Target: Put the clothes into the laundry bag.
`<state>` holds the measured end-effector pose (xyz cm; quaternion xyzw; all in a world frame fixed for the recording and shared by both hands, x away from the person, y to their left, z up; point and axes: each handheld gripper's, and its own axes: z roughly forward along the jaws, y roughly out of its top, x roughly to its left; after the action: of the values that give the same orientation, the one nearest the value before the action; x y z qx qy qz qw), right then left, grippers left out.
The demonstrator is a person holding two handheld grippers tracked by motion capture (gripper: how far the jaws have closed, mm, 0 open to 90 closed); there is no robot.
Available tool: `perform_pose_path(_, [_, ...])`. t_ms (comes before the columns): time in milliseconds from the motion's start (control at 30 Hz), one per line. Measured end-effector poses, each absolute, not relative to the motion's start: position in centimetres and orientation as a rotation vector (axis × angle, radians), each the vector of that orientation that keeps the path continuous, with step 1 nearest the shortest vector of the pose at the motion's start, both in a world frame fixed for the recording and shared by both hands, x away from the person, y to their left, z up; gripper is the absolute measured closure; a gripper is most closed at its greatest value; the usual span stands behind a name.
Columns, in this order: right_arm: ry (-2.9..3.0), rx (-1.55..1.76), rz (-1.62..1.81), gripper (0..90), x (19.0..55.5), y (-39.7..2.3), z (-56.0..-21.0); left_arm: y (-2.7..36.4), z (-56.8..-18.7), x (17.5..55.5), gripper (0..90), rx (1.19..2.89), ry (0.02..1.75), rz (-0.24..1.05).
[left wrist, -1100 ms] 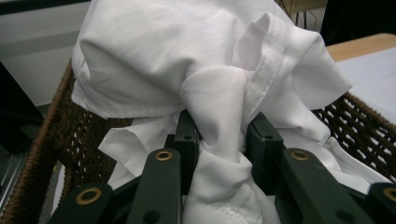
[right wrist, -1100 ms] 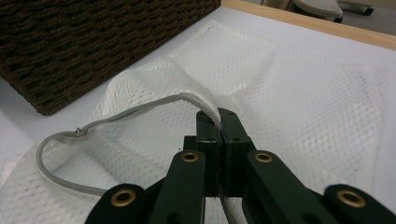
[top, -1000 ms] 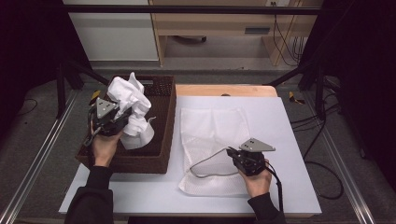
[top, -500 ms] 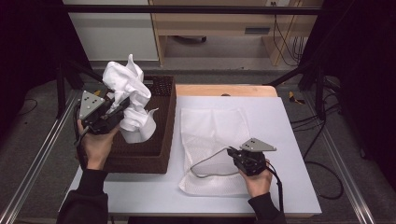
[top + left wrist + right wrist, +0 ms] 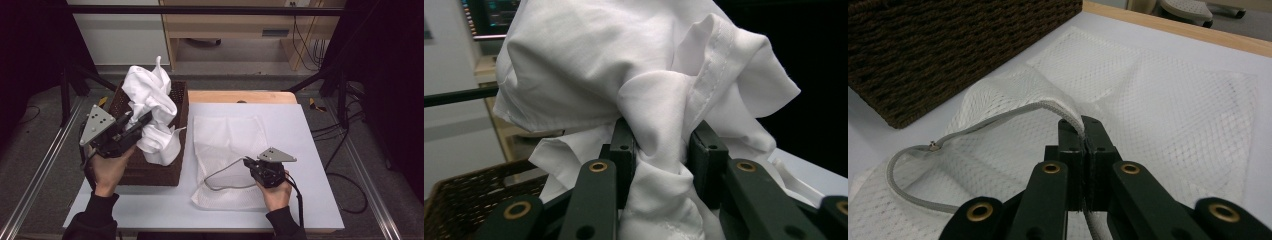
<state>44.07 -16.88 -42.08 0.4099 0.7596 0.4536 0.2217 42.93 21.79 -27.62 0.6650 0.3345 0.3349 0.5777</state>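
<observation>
Nearest the person, the right gripper [image 5: 248, 162] rests low over the counter [image 5: 310, 150], its jaws pressed together on the grey zipper edge [image 5: 1013, 111] of a white mesh laundry bag [image 5: 227, 140]. In the right gripper view the edge rises in an arch just ahead of the jaw tips, runs off to their left and loops back down onto the mesh, holding the bag's mouth lifted open. The rest of the bag lies flat on the counter, spreading away beyond the jaw tips and to their right.

Farther off and to the left, the left gripper [image 5: 142, 120] is held up above a dark brown wicker basket [image 5: 150, 172], which stands on the counter just beside the bag. Its jaws are clamped on a bunched fold of a crumpled white cloth [image 5: 150, 100]. In the left gripper view [image 5: 663, 145] the fold is squeezed between the two pads; most of the cloth billows above and beyond the jaw tips, and a smaller part hangs down beneath them toward the basket. The basket's woven rim [image 5: 469, 187] shows below and to the left of the jaws.
</observation>
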Motion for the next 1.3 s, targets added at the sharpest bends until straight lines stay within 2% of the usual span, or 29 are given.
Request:
perform_pose_path(267, [2.092, 1.132, 1.259, 88.2, 44.1, -17.0, -42.0, 19.1, -27.7, 40.9, 67.5, 1.596, 0.693, 0.713])
perform_pose_path(733, [2.086, 1.145, 1.259, 88.2, 44.2, -17.1, -42.1, 14.7, -30.4, 37.5, 67.4, 1.675, 0.532, 0.561])
perform_pose_path(1300, [2.081, 1.162, 1.257, 88.2, 44.6, -17.3, -42.4, 12.7, -35.0, 35.9, 67.3, 1.828, 0.456, 0.387])
